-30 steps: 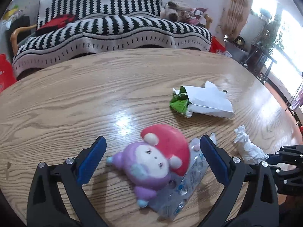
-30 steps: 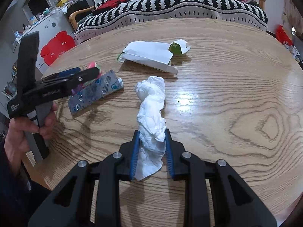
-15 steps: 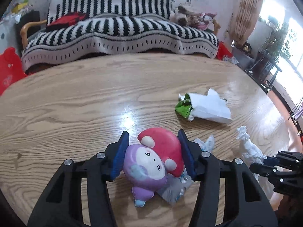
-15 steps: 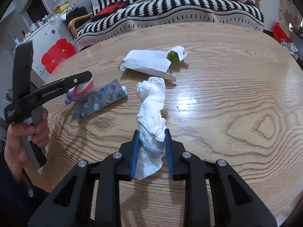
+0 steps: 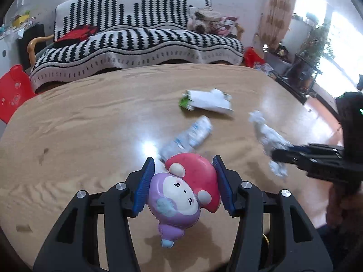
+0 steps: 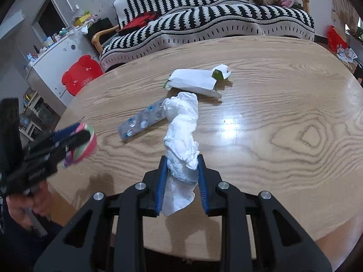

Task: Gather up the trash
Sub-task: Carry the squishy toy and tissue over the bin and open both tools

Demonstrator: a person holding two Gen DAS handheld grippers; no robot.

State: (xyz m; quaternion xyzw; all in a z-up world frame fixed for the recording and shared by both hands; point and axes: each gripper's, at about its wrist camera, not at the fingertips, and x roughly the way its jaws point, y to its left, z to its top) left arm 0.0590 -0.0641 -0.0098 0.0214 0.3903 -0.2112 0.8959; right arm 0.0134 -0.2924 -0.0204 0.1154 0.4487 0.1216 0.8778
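Observation:
My left gripper [image 5: 183, 181] is shut on a soft purple toy with a red cap [image 5: 181, 195], lifted clear of the round wooden table [image 5: 90, 117]. The same toy [image 6: 84, 145] shows blurred in the right wrist view, in the left gripper at the table's left edge. My right gripper [image 6: 182, 181] is shut on a twisted white tissue [image 6: 181, 142], which hangs above the table; it also appears as a white wad [image 5: 267, 140] in the left wrist view. A silver blister pack [image 6: 143, 122] and a crumpled white-and-green paper bag [image 6: 195, 82] lie on the table.
A black-and-white striped sofa [image 6: 204, 13] stands behind the table. A red child's chair [image 6: 79, 74] and a white cabinet [image 6: 52, 56] are at the left. A person's hand [image 6: 25, 208] holds the left gripper's handle below the table edge.
The left gripper closed on the purple toy and lifted it back off the blister pack, which stayed on the table. The right gripper rose a little with the tissue still in it.

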